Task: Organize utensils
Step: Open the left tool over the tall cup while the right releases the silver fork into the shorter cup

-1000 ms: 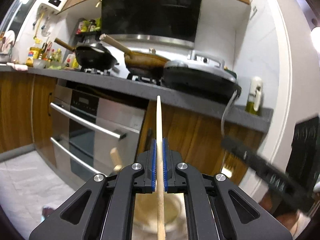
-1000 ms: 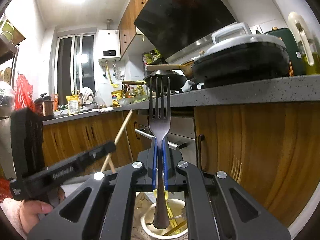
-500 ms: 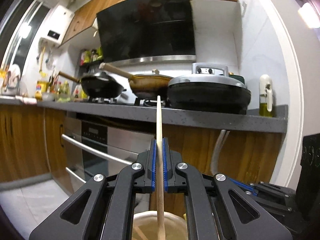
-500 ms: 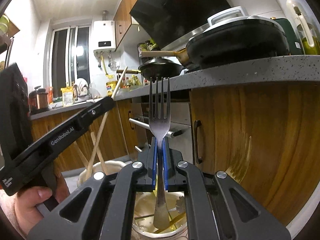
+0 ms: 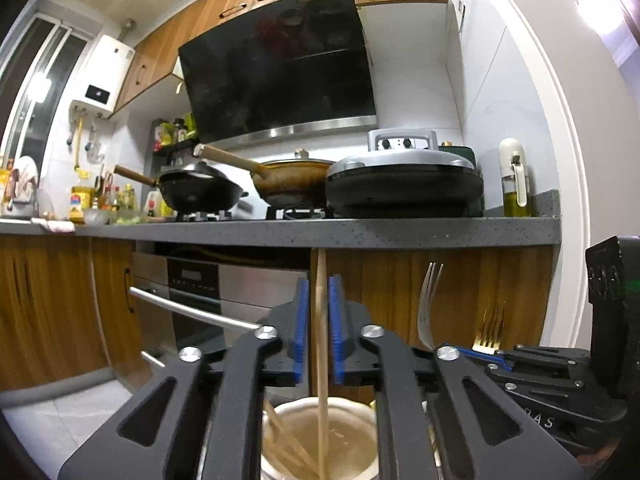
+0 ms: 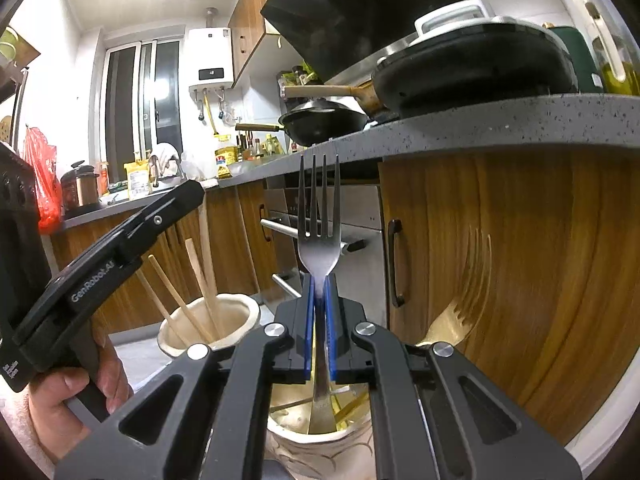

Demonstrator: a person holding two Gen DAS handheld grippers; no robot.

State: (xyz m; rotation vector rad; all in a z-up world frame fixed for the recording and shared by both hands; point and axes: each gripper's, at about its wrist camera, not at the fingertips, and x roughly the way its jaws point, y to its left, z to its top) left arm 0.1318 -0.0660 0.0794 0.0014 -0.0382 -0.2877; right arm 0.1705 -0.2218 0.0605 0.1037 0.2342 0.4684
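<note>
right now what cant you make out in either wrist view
- Left wrist view: the bottom of the cream holder, cut off by the lower edge.
- Right wrist view: the silver fork handle tip, hidden inside the patterned cup.
- Right wrist view: the gold fork, blurred.

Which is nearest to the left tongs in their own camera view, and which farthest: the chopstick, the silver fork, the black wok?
1. The chopstick, between the opening left tongs, over the cream holder.
2. The silver fork, just right.
3. The black wok, on the stove, upper left.
</note>
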